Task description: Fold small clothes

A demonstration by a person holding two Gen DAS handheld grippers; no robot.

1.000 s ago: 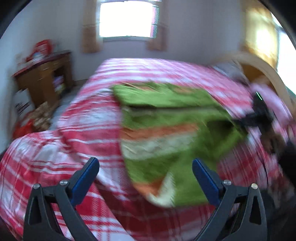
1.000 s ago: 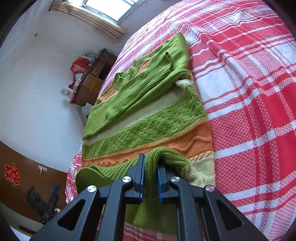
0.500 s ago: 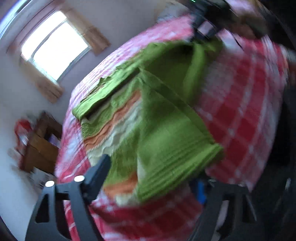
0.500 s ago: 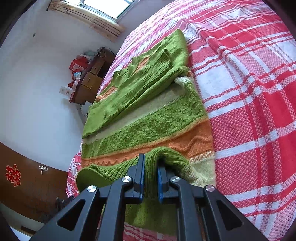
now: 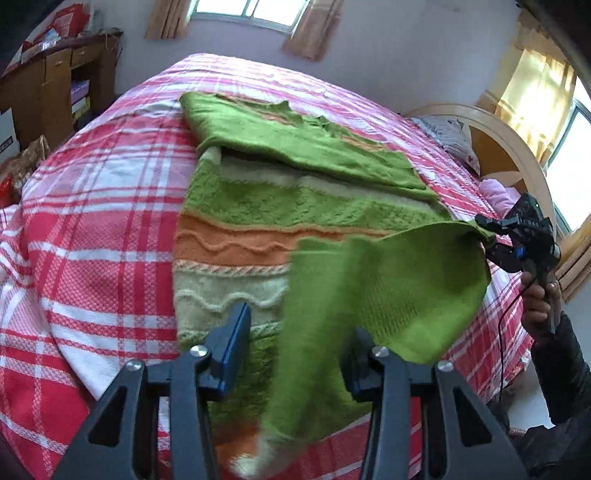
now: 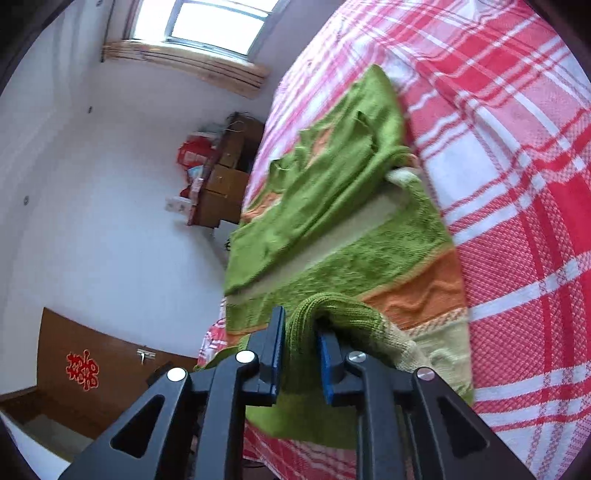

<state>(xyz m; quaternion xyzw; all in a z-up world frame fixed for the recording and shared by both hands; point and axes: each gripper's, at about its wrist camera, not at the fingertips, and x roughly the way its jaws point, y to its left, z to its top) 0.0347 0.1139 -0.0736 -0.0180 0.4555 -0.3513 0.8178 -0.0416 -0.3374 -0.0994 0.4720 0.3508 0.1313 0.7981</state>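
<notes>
A green knit sweater with orange and cream stripes lies on the red plaid bed. One sleeve lies folded across its upper part. My right gripper is shut on a fold of the green sleeve and holds it raised above the sweater; it also shows in the left wrist view, at the right edge of the bed. The lifted sleeve drapes between my left gripper's fingers. My left gripper is open, low over the sweater's hem.
A wooden cabinet with red bags on top stands left of the bed, under a window. The curved wooden headboard and pillows are at the far right. A brown door shows in the right wrist view.
My left gripper swung about and now sits low at the hem with the sleeve cloth hanging between its open fingers. My right gripper keeps its hold and has tilted, lifting the sleeve.
</notes>
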